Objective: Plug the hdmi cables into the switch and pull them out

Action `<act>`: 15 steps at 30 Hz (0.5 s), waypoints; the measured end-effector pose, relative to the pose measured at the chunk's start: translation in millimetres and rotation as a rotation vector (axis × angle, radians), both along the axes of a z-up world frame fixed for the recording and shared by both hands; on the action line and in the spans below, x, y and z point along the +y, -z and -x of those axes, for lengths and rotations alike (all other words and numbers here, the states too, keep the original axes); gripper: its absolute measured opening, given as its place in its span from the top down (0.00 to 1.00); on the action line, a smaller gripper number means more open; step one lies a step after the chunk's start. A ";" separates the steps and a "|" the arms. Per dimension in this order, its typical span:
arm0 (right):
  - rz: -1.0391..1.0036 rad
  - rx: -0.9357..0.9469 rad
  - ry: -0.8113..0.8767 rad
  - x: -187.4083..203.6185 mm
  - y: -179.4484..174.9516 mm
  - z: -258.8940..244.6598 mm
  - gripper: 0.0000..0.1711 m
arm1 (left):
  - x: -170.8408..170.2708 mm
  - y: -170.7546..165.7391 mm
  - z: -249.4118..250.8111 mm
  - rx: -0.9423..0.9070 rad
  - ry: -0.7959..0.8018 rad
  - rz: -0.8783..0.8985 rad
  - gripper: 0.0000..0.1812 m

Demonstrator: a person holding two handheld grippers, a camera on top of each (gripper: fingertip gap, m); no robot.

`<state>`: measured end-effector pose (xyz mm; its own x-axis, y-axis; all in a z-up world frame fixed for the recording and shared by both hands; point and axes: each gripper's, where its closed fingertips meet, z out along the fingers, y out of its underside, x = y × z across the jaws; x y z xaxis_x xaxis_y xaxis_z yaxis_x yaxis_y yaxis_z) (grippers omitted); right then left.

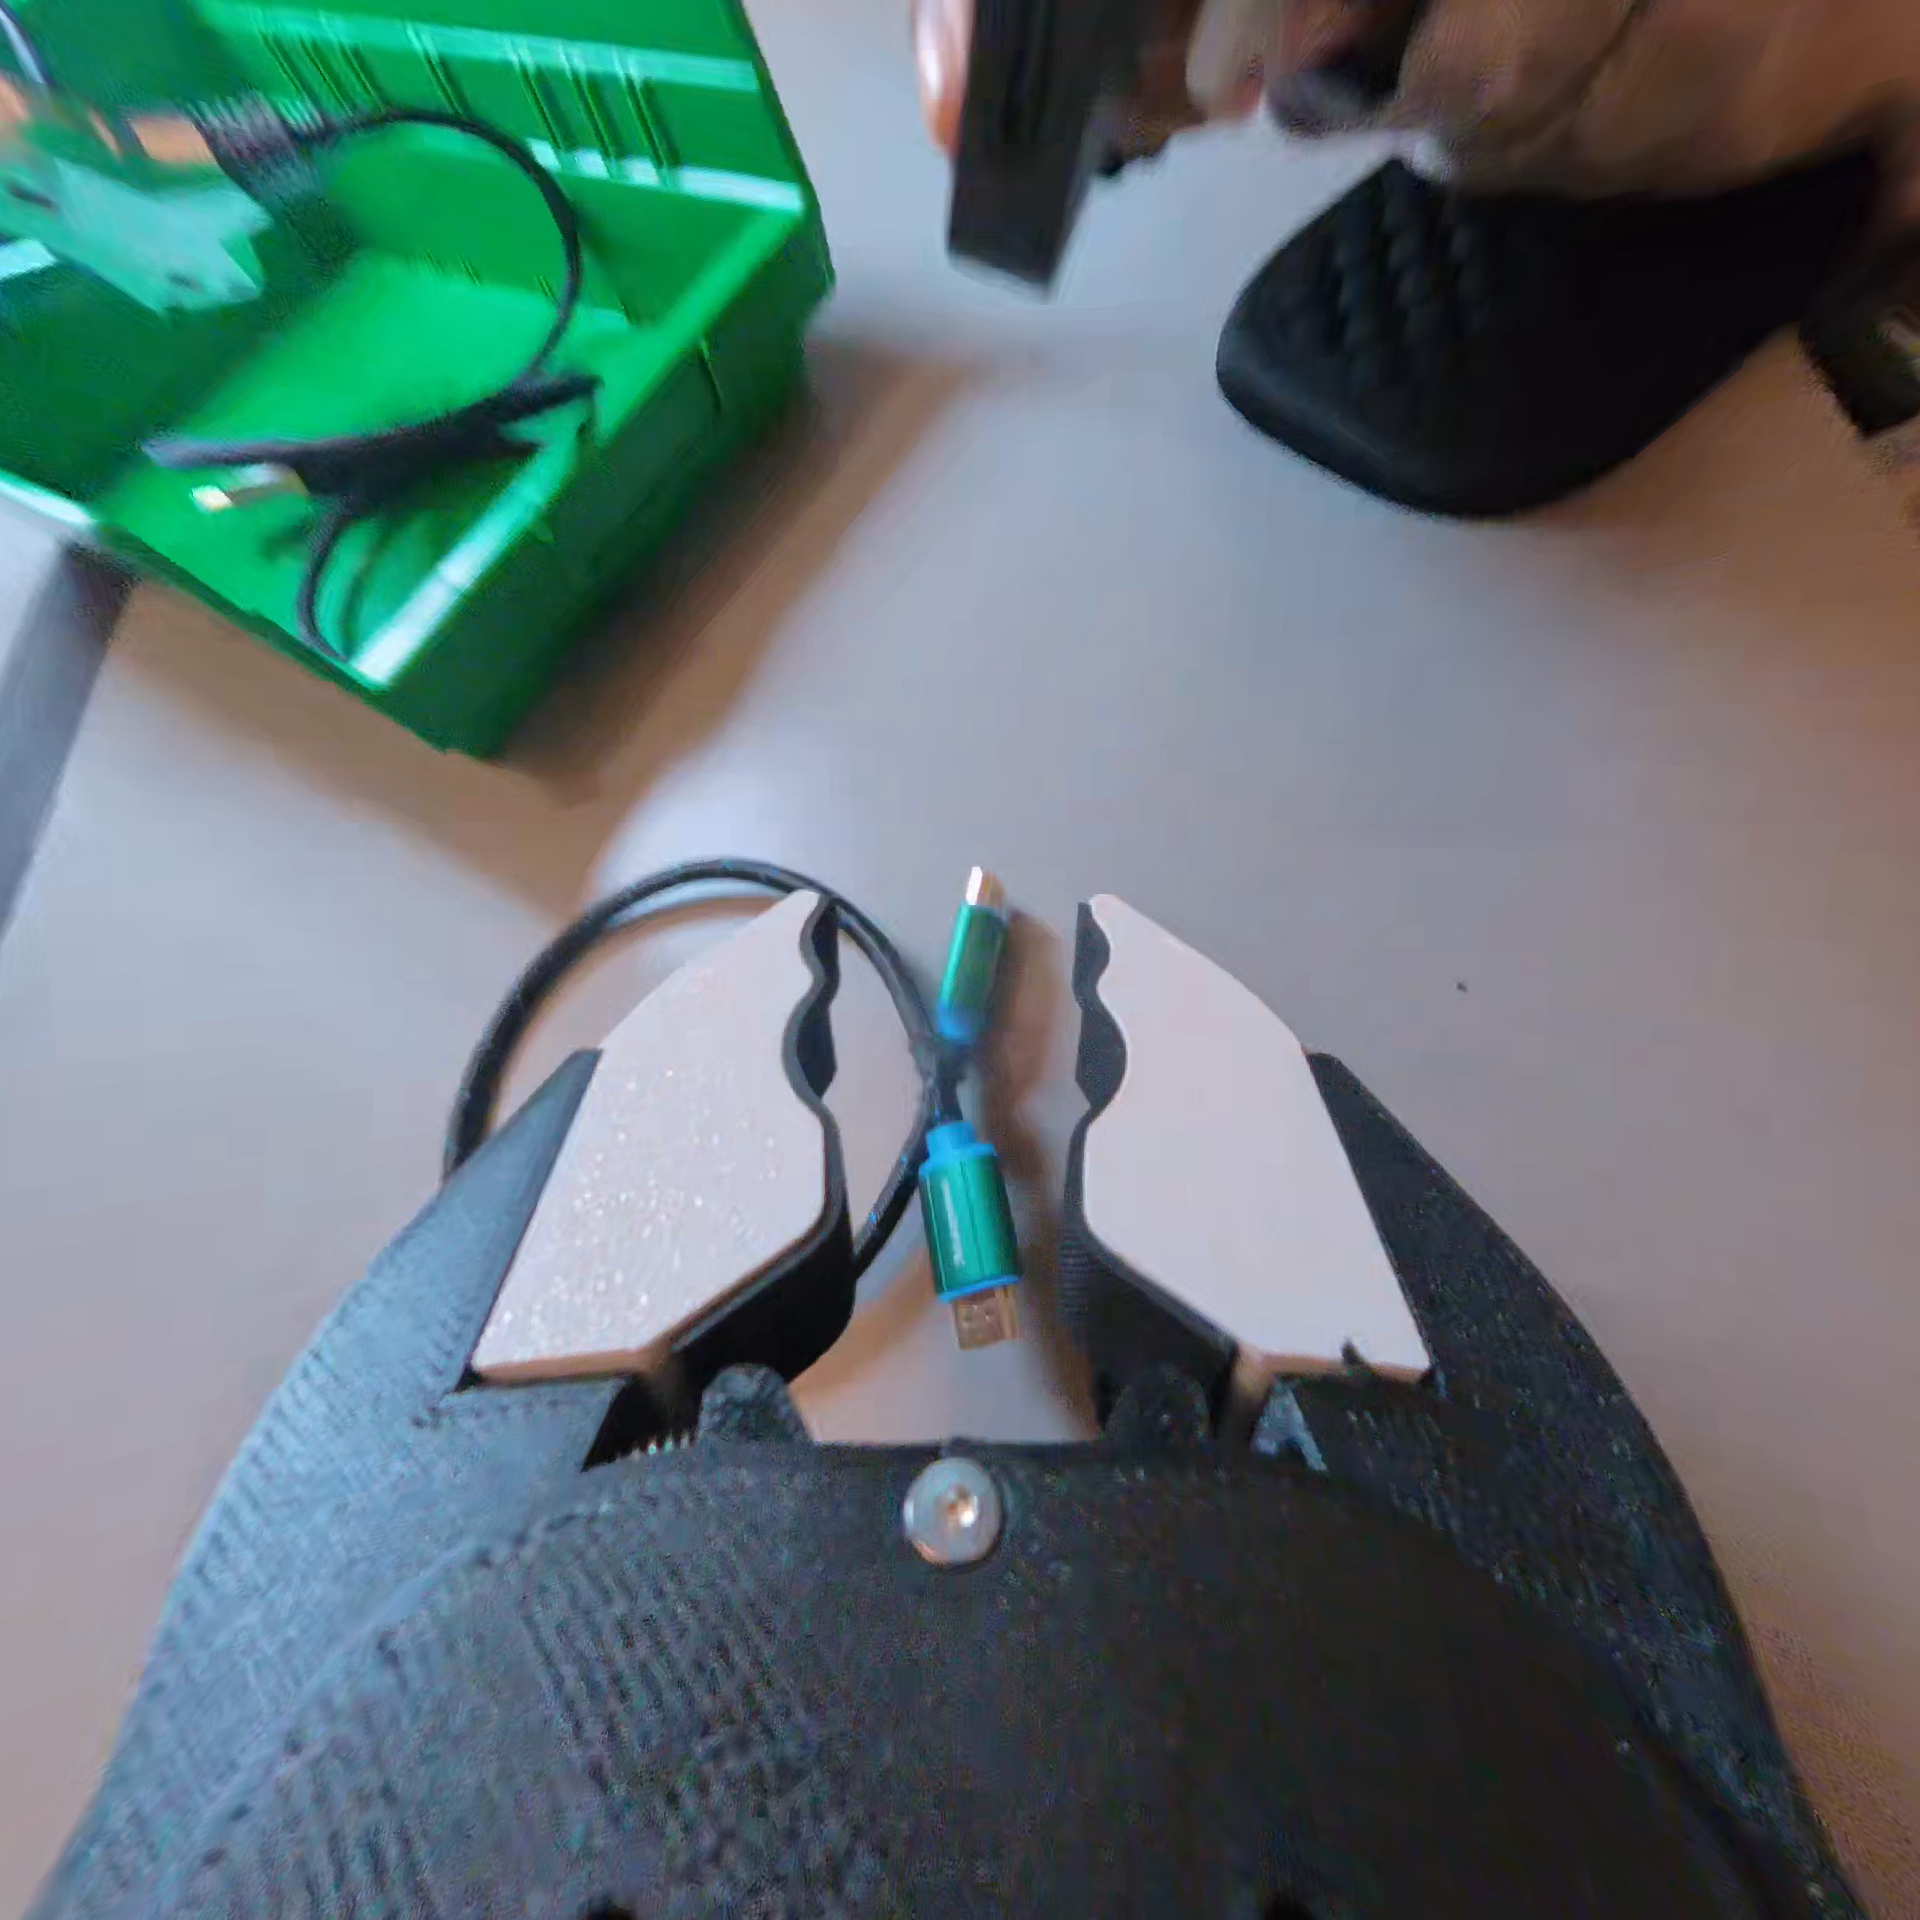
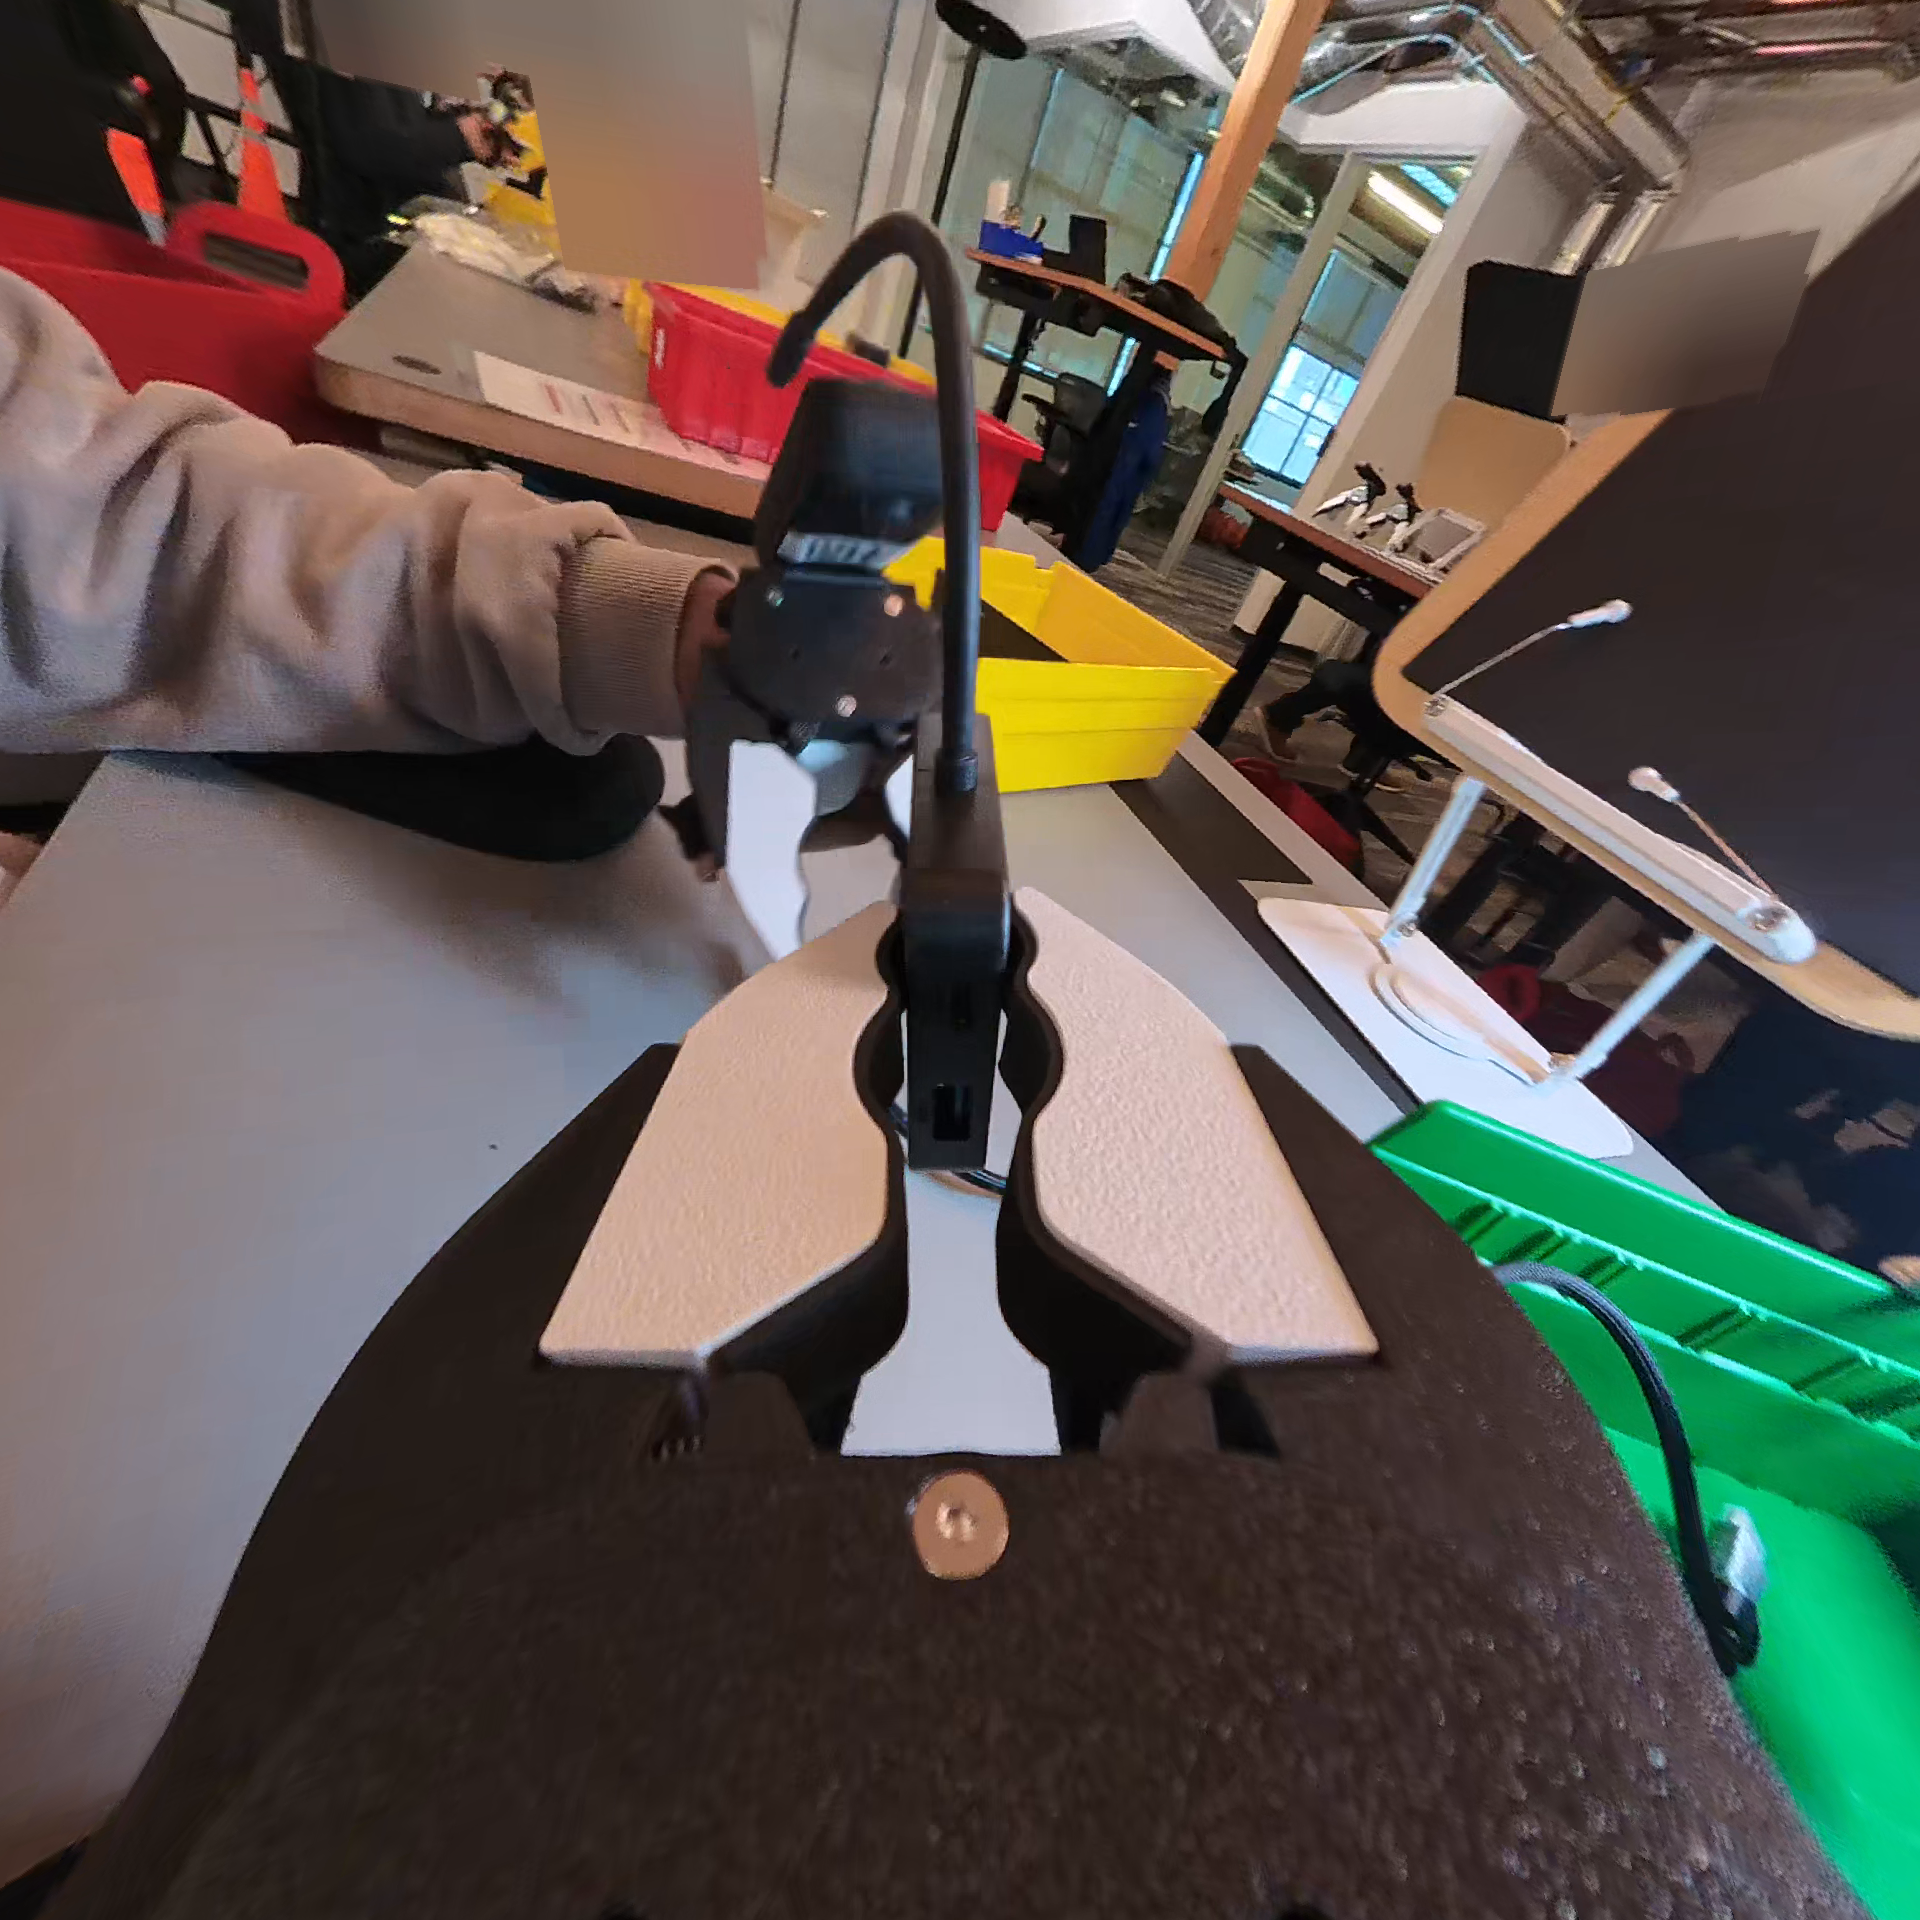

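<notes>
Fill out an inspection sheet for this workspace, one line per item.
Surface: grey table, mostly bare.
Job's things: black switch held upright off the table; short HDMI cable with green plugs lying unplugged on the table.
Clutter: green bin; yellow bin; black pad.
Grippers: left gripper open above the short HDMI cable; right gripper shut on the switch.
Cables: the switch's own black lead arcs upward; another black cable in the green bin.
Surroundings: other desks, red bin.
</notes>
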<state>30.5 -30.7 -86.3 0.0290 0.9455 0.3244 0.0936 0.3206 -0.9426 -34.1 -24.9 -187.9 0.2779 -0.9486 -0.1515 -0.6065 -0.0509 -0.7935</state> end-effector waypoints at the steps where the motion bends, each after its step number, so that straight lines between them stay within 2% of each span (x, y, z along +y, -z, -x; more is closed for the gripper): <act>1: 0.010 0.005 0.007 3.7 0.1 -2.2 0.92 | -1.8 14.3 3.0 0.059 -0.001 0.046 0.75; 5: 0.031 0.009 -0.014 5.1 3.6 -3.1 0.92 | 10.1 54.8 12.1 0.273 -0.078 0.114 0.71; 10: 0.024 -0.003 -0.048 0.3 8.4 -0.5 0.92 | 15.4 57.9 2.3 0.274 -0.094 0.278 0.88; 11: 0.019 -0.002 -0.052 0.4 8.9 -1.5 0.92 | 16.1 58.4 3.0 0.289 -0.080 0.266 0.88; 14: -0.005 0.021 -0.068 0.1 5.7 -7.9 0.92 | 36.5 54.3 17.0 0.331 -0.168 0.114 0.89; 15: -0.022 0.029 -0.071 -0.3 4.0 -10.4 0.92 | 41.2 46.8 21.5 0.295 -0.202 0.092 0.89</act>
<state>40.9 -31.0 -90.4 -0.0278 0.9383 0.3448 0.0424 0.3457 -0.9374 -55.6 16.2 -234.6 0.4179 -0.8925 -0.1697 -0.7789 -0.2558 -0.5726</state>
